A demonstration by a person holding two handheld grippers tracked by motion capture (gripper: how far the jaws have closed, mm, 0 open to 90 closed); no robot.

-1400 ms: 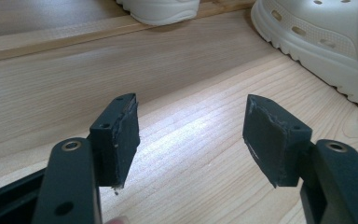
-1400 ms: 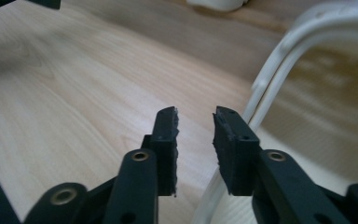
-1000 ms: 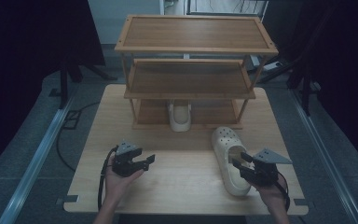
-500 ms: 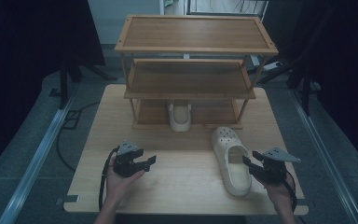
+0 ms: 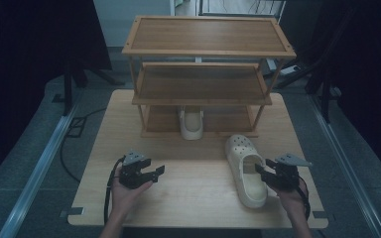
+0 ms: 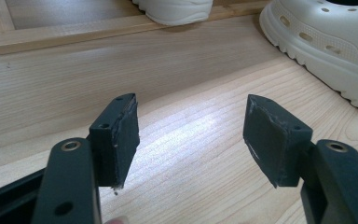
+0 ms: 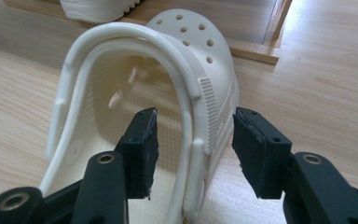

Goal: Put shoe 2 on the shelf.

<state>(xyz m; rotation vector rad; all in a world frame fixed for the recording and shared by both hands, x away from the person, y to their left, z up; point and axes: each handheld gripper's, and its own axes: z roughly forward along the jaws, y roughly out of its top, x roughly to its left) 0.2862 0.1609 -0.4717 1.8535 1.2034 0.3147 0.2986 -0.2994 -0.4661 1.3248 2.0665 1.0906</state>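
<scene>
Firstly, table [image 5: 198, 148]: pale wood, straight grain. Shelf rack [image 5: 203, 49]: three slatted wooden tiers, far centre; second cream clog [image 5: 192, 124] on its lowest tier. Cream foam clog [image 5: 245, 168]: perforated toe, ribbed strap, near right on the tabletop. Right gripper [image 7: 193, 149]: jaws just widening, spread astride the clog's side wall, pads not pressing. Left gripper [image 6: 191, 135]: spread over bare wood, near left.

Lying on the table [image 5: 198, 163], with the clog's [image 7: 135, 116] side wall between the right gripper's [image 7: 193, 149] jaws. Standing ahead of those jaws, a rack [image 5: 203, 89], sheltering another shoe [image 5: 192, 124].
</scene>
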